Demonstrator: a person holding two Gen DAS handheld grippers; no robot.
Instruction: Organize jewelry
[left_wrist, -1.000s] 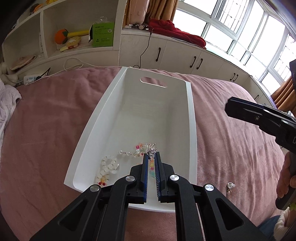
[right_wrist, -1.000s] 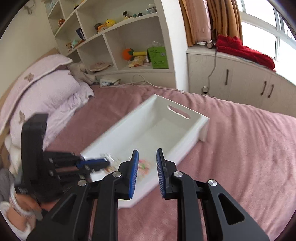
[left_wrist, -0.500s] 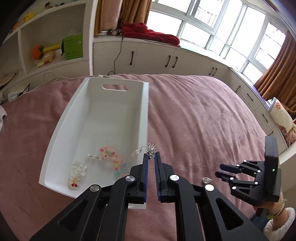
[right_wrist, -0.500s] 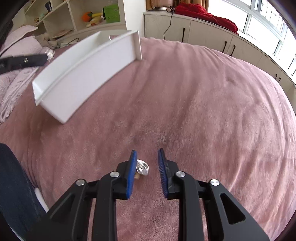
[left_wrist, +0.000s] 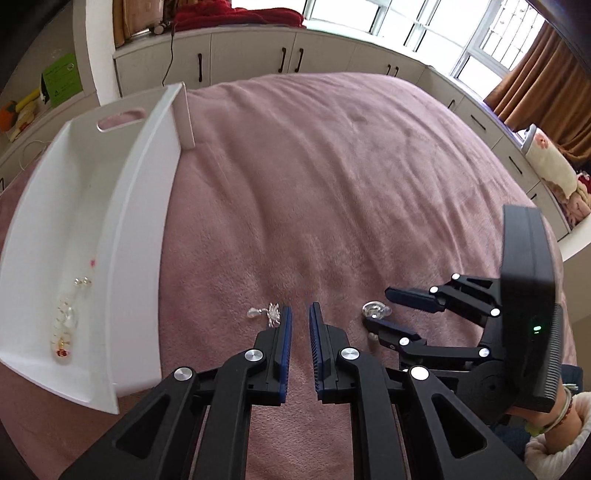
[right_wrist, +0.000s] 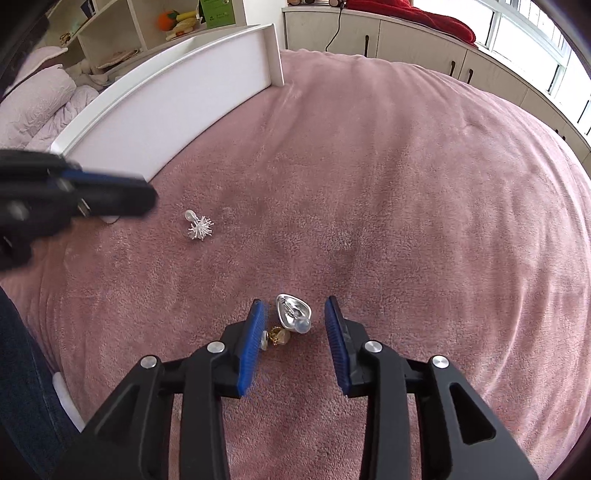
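One gold earring (right_wrist: 277, 335) half-hidden behind right hand-held gripper (right_wrist: 295, 318) (open).

1. We see a bed (right_wrist: 406, 184) covered in pink cloth, plush and matt.
2. The white tray (left_wrist: 140, 221) looks smooth, with a faint sheen.
3. The spiky earring (right_wrist: 200, 228) and the teardrop earring (right_wrist: 293, 312) are shiny silver metal.
4. Each hand-held gripper, left (left_wrist: 298, 326) and right (right_wrist: 295, 321), is matt black plastic with ribbed blue pads (right_wrist: 255, 332).
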